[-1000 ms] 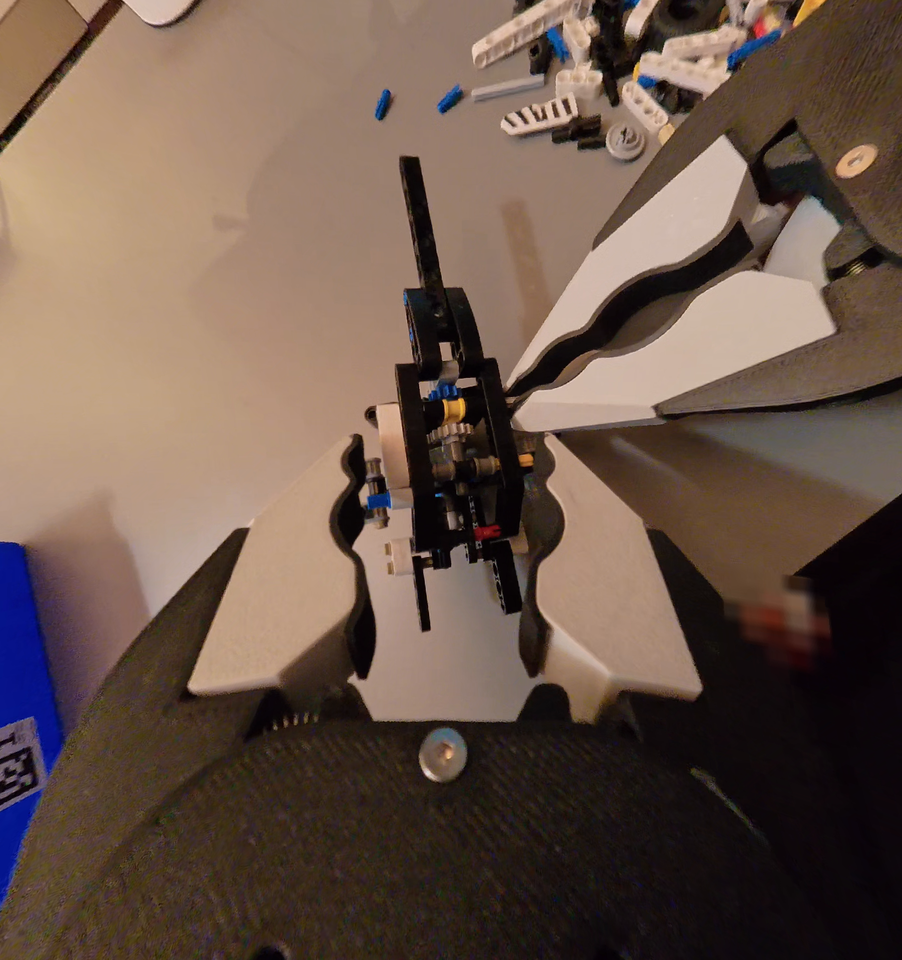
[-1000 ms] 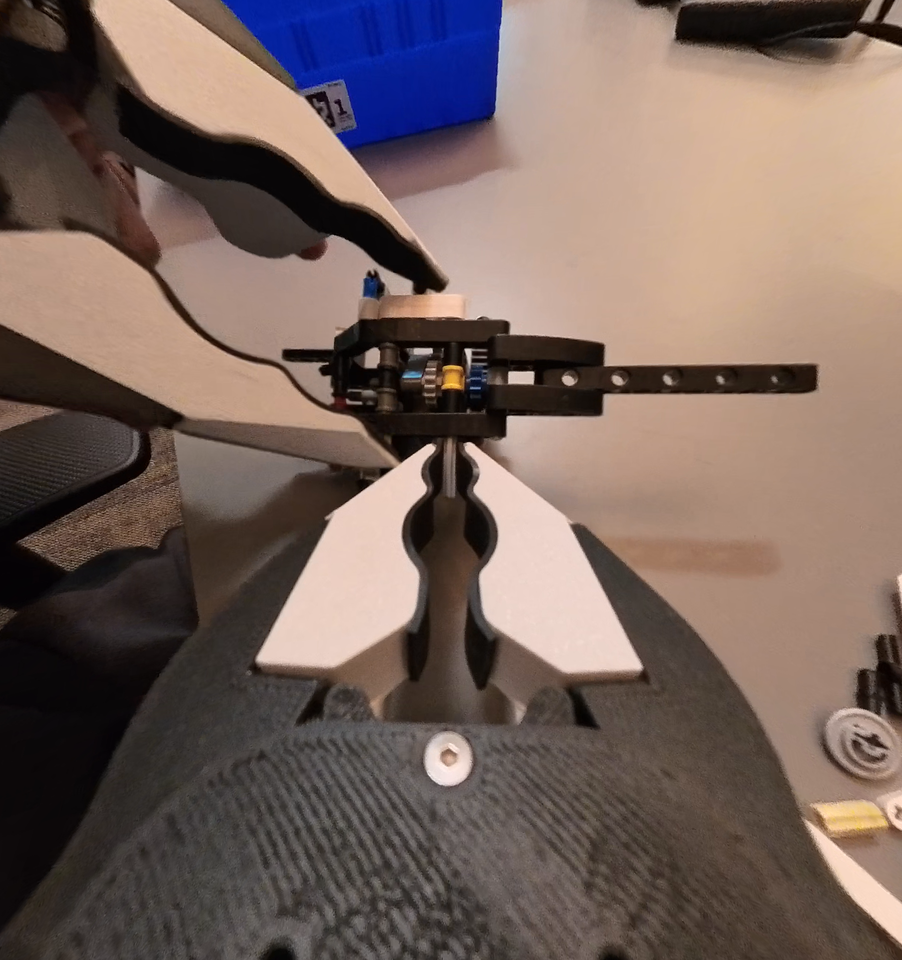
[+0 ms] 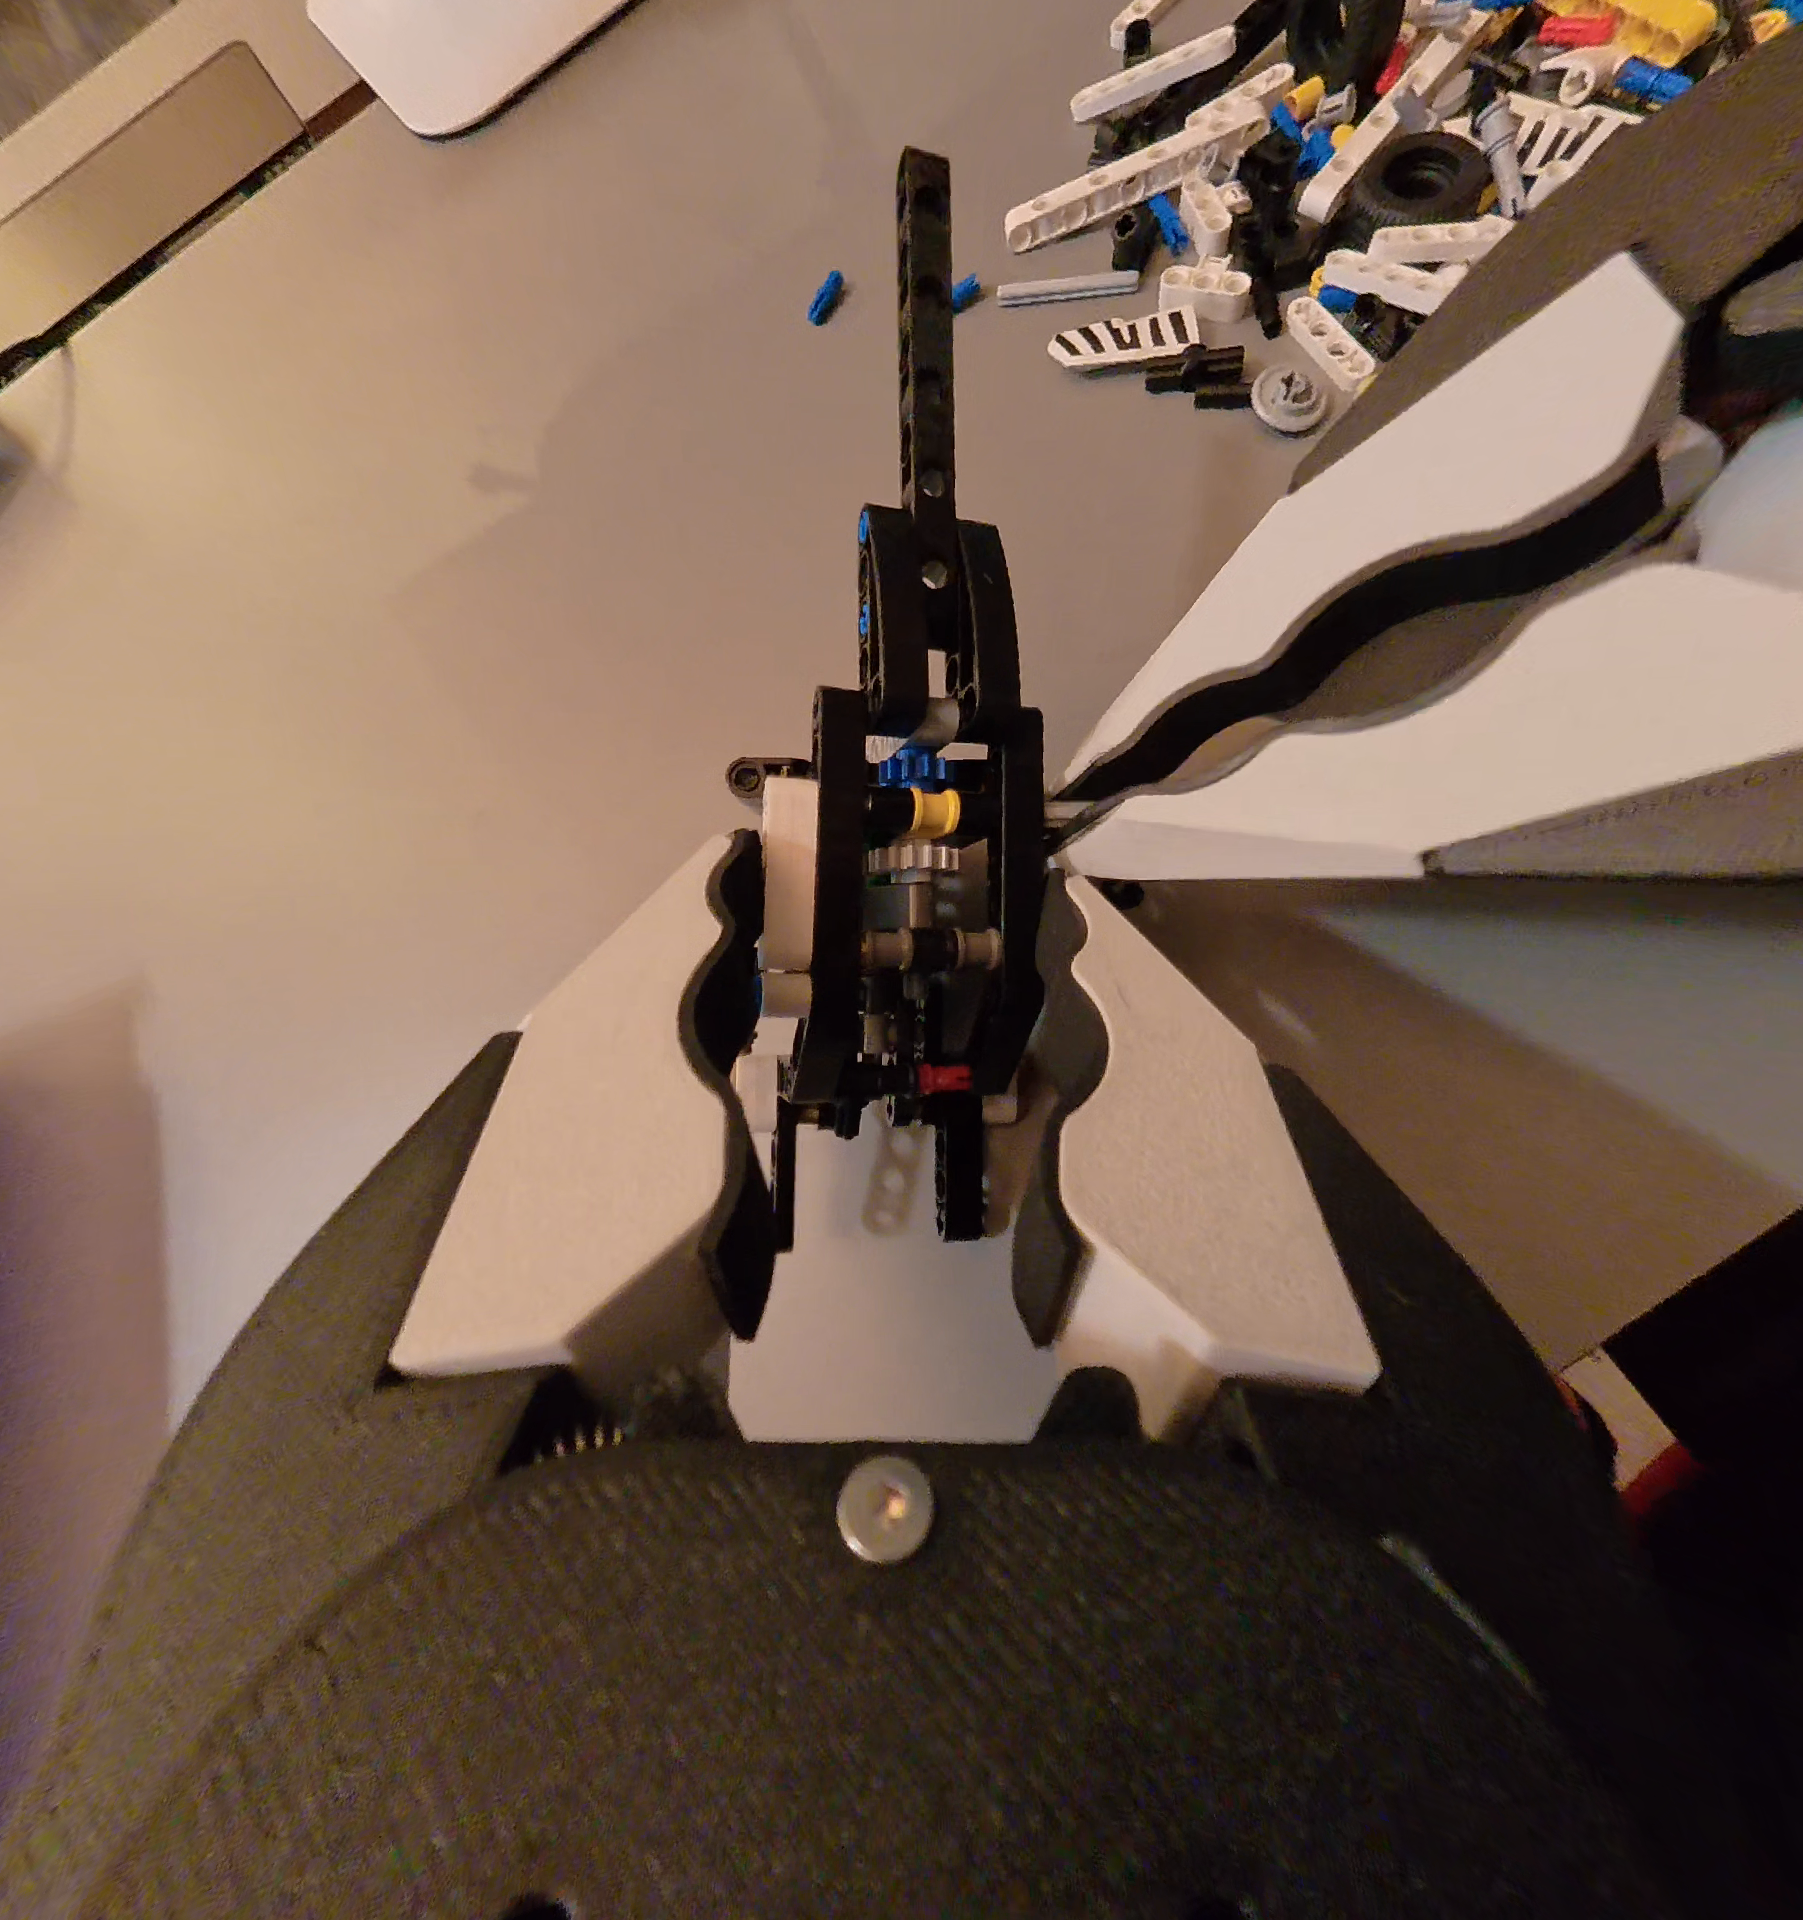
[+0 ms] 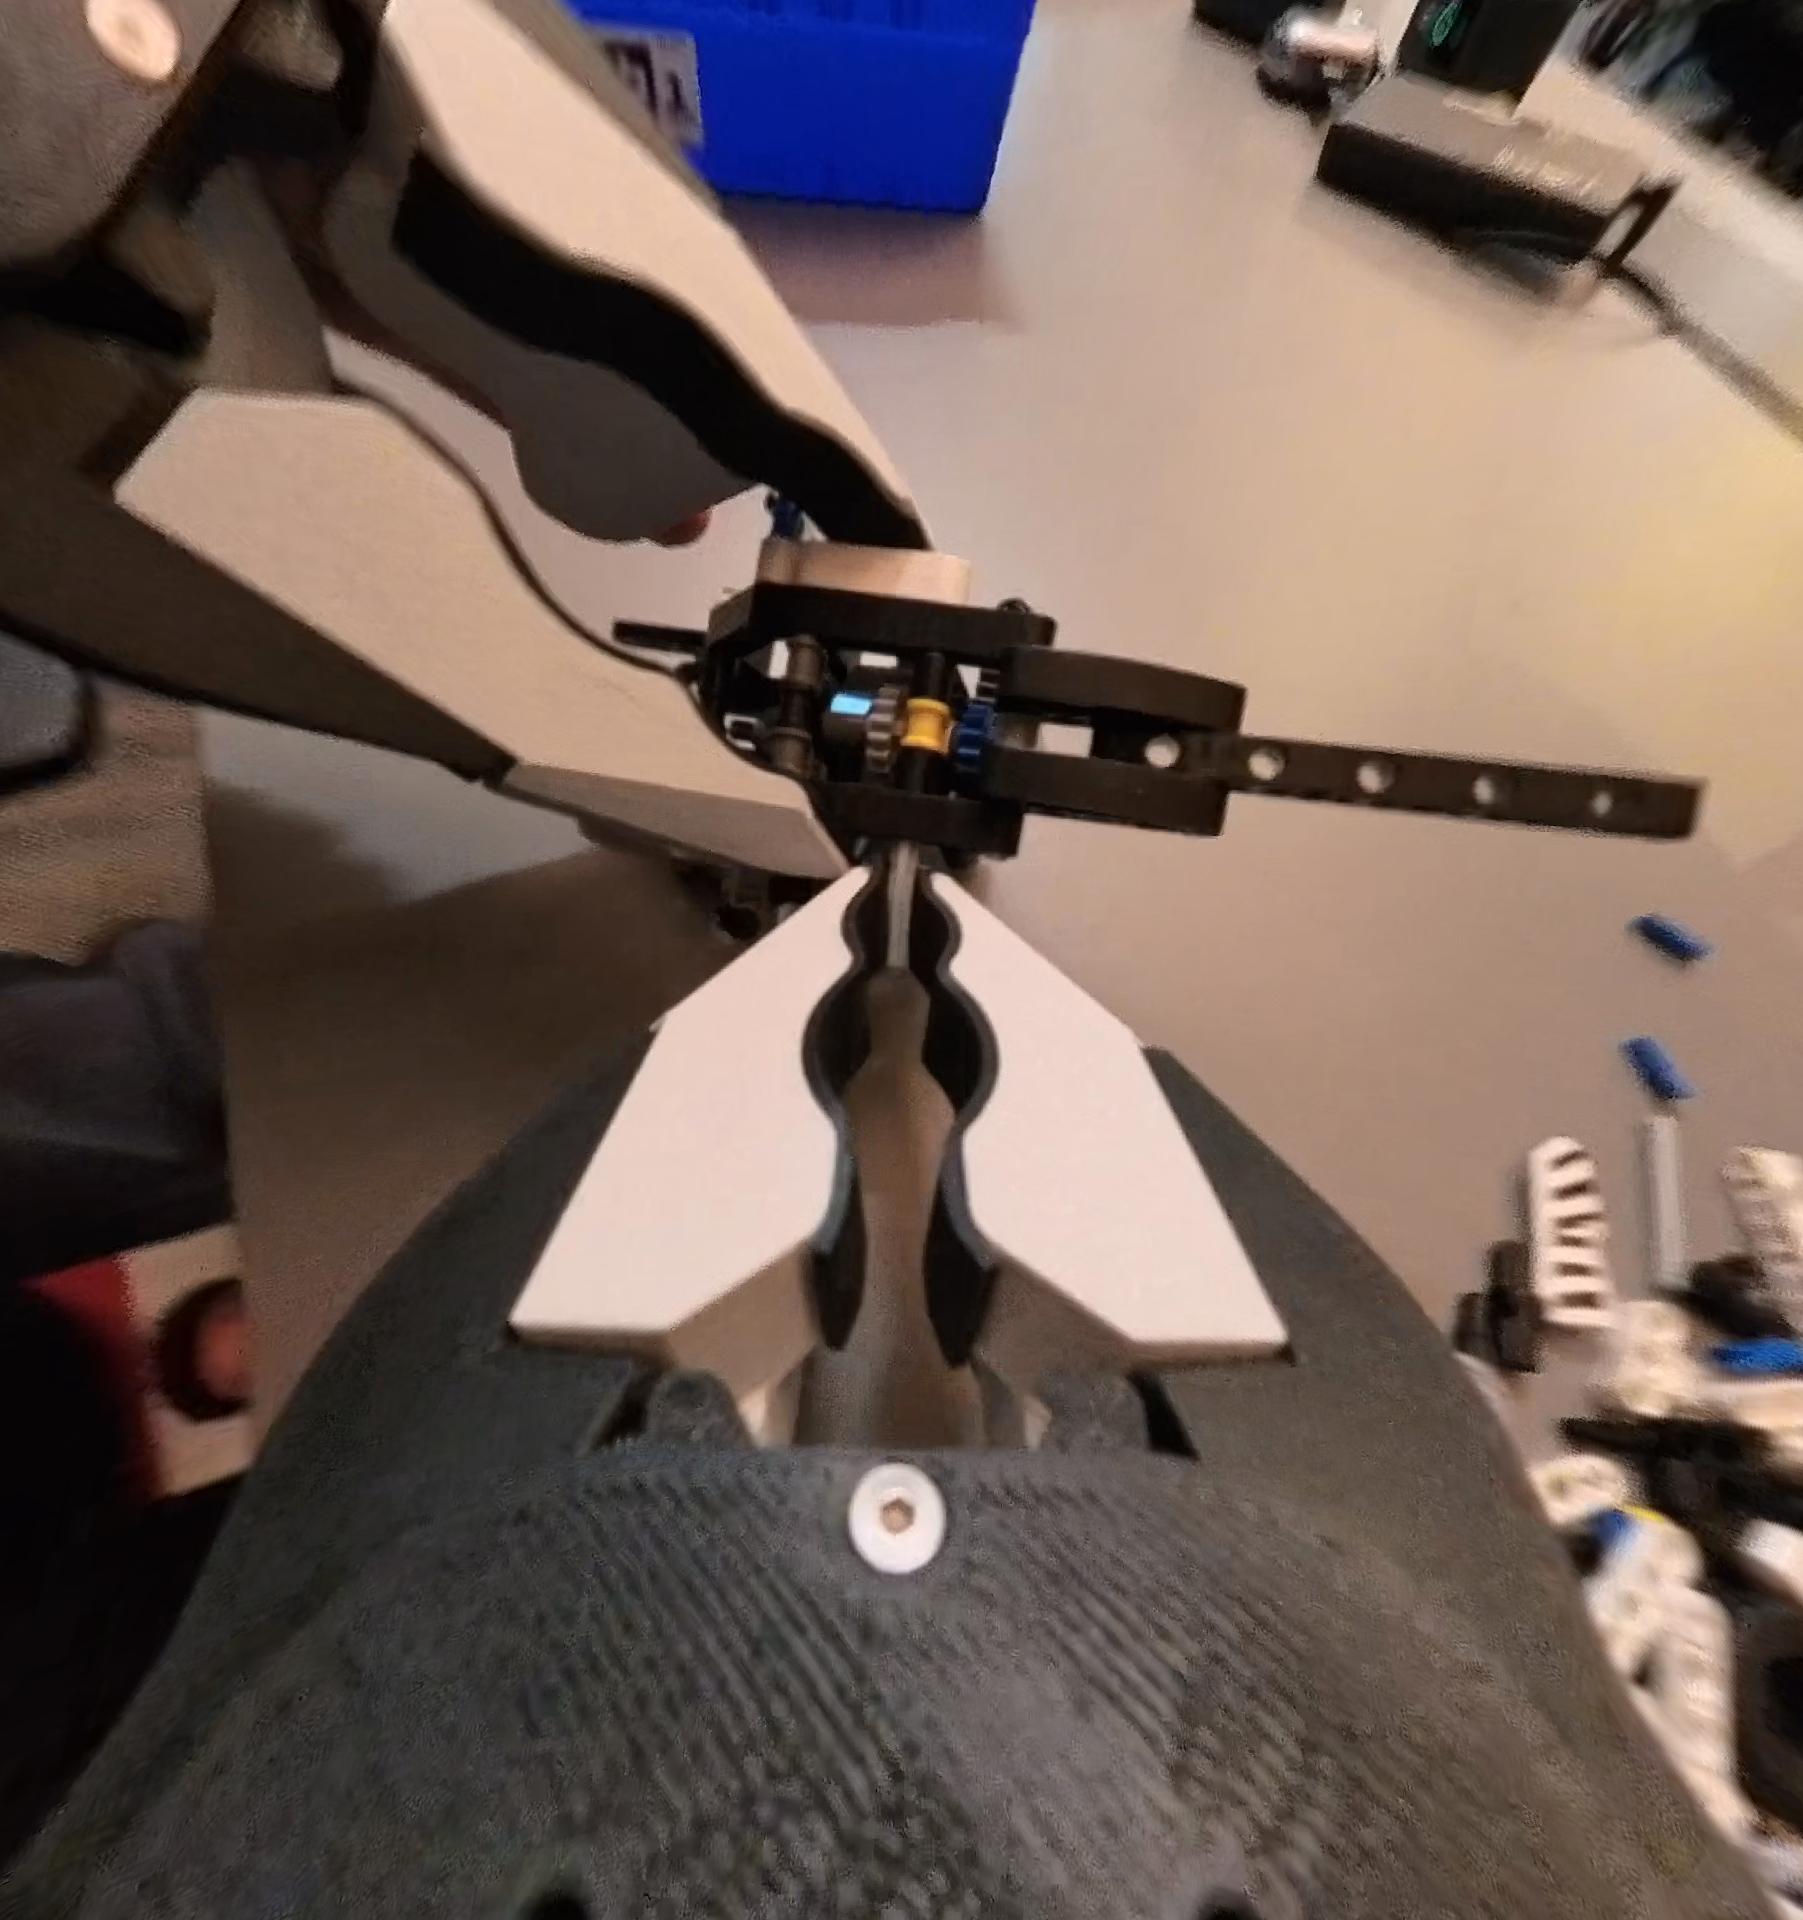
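Grey tabletop (image 3: 377,644) all round, warm light on it, with a big scatter of loose building-kit parts (image 3: 1323,197) up at 1 o'clock in the left wrist view, two little blue pins (image 4: 1661,1003) lying apart from the heap, and a blue bin (image 4: 824,94) at 12 o'clock in the right wrist view.

As for how far along things are: I'd guess mid-build. The black gearbox assembly (image 3: 923,894) is already a decent chunk of work, yet plenty of pieces are unused on the table.

It's up off the table, dead centre in the left view. The left gripper (image 3: 902,894) is clamped around its black frame, one pad on the white block on its side, the other on the black side beam. The right gripper (image 4: 902,883) comes in from 3 o'clock in that view, jaws nearly together, pinching a thin grey axle (image 4: 905,914) that sticks out of the frame.

Looks-wise: black open frame, with a blue gear, a yellow bush and a grey gear lined up inside, a small red bit low down, and a long black holed beam (image 4: 1448,795) poking out to 3 o'clock in the right view.
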### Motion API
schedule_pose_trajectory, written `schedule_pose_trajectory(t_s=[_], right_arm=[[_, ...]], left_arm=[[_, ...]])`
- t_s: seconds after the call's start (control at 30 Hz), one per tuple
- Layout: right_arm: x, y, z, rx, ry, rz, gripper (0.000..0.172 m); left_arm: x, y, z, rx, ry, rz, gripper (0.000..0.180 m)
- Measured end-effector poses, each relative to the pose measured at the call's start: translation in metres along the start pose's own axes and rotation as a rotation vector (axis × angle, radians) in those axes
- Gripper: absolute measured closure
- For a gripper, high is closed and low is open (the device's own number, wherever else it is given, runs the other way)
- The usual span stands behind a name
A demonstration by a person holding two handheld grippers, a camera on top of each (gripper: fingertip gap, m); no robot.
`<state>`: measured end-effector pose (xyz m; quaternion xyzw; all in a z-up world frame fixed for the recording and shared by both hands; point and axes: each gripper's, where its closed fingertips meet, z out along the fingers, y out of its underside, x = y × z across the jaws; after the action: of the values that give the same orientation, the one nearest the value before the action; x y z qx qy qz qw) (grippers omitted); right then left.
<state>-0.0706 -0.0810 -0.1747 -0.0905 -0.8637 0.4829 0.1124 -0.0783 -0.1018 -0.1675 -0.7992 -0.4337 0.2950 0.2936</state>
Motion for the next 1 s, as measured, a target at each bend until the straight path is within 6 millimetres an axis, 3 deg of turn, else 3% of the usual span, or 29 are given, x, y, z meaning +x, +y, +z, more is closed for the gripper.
schedule_pose_trajectory(t_s=[0.07,0.13,0.3,0.5,0.67,0.77,0.9,1.0], right_arm=[[0.003,0.002,-0.001,-0.025,0.09,-0.139,0.168],[0.003,0.005,-0.003,-0.032,0.106,-0.163,0.168],[0.0,0.006,-0.01,0.008,-0.142,0.206,0.169],[0.003,0.011,-0.012,-0.011,0.014,0.023,0.168],[0.011,-0.001,-0.023,0.092,-0.125,0.252,0.168],[0.026,-0.004,-0.031,0.147,-0.092,0.303,0.139],[0.024,-0.011,-0.036,0.201,-0.117,0.274,0.131],[0.02,-0.021,-0.037,0.255,-0.11,0.209,0.138]], left_arm=[[0.001,-0.001,0.001,-0.004,-0.006,0.005,0.126],[0.003,-0.002,0.002,0.003,0.005,-0.002,0.126],[0.008,-0.005,0.003,0.034,0.023,-0.029,0.126],[0.01,-0.007,0.004,0.035,0.014,-0.025,0.125],[0.008,-0.011,0.004,0.06,0.066,-0.126,0.126],[0.0,-0.012,0.005,0.058,0.037,-0.145,0.126],[-0.002,-0.01,0.004,0.062,0.049,-0.175,0.126],[-0.002,-0.01,0.003,0.076,0.072,-0.212,0.126]])
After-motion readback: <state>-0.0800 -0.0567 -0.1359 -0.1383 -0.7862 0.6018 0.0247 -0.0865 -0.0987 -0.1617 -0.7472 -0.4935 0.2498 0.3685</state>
